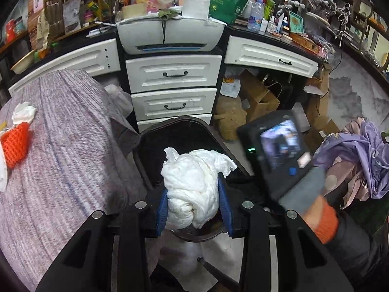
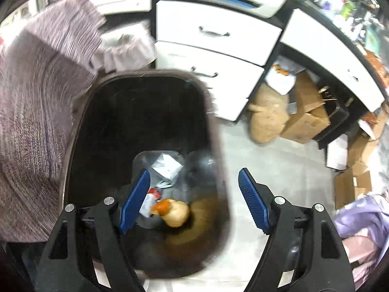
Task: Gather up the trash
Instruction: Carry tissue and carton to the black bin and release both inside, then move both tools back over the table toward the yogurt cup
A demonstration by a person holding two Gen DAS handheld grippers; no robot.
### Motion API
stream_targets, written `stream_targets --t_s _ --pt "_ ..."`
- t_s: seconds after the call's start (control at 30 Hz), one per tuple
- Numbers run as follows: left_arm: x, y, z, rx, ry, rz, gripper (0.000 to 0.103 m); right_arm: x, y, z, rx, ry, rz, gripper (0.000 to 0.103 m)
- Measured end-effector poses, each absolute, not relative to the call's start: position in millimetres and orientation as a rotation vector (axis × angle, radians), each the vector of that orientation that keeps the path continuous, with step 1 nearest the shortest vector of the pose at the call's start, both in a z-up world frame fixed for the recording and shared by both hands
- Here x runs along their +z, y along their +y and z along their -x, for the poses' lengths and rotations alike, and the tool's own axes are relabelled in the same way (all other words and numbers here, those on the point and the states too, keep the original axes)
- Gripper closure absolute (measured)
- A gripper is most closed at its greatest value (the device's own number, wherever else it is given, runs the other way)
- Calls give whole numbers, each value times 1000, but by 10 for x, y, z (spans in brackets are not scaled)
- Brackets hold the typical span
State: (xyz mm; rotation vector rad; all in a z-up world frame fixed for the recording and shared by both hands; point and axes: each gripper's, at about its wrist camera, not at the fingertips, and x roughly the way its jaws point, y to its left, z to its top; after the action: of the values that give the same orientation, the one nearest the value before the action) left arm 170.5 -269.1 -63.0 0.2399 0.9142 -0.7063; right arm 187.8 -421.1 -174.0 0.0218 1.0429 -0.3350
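Bed: purple-grey knitted cover [image 1: 63, 146] fills your left side, and the bin stands just beside its edge.
Bin: dark trash bin [image 2: 80, 131] sits on the floor in front of the white drawers [image 1: 173, 73]; both views look down into it, and it already holds a few scraps at the bottom, among them white paper [image 2: 166, 165] and something orange and tan, too blurred to name.
Tissue wad: crumpled white tissue [image 1: 194, 182] is pinched between the blue pads of your left hand-held gripper [image 1: 194, 199], directly over the bin's mouth.
Handling: judge it very light, soft and squashable; it won't break or slip much, but loose flaps at the top could catch on a pad when you let go. A grip across the dense middle, as you have it, looks right.
Right hand-held gripper [image 2: 194, 199]: jaws spread wide, nothing between them, hanging over the bin's right rim.
Still on the bed: orange mesh piece [image 1: 15, 146] and a smaller white tissue [image 1: 24, 112], well apart from the bin, probably next for you.
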Motion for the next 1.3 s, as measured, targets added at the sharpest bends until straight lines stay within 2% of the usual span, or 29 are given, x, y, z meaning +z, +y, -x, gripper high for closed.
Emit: stream_targets --t_s 0.47,0.6,0.7,0.77,0.83,1.1,1.3 --pt "-1281 -3255 -1994 -700 1090 -325 67 -1508 -4958 -1023 -534 936 -202 28" --pt "-1443 -3375 -2051 -687 1116 -353 63 -1542 -5048 -850 -556 933 -245 28" --pt "-1527 -3446 -2075 -667 1128 -371 47 -1577 -5077 -780 -569 939 -262 28" --pt "-1547 -3465 -2084 -671 1119 -374 27 -1586 -5078 -759 -569 939 -265 28" --pt "-1556 -3471 -2071 -675 1110 -377 18 -1579 -5074 -747 -569 934 -269 28" --pt "-1418 -3367 -1982 -722 1106 -340 11 -1435 -5011 -772 -554 887 -272 28" --pt "-1055 -3150 -1817 -751 1003 -304 7 -1353 -4893 -828 -527 866 -274 28"
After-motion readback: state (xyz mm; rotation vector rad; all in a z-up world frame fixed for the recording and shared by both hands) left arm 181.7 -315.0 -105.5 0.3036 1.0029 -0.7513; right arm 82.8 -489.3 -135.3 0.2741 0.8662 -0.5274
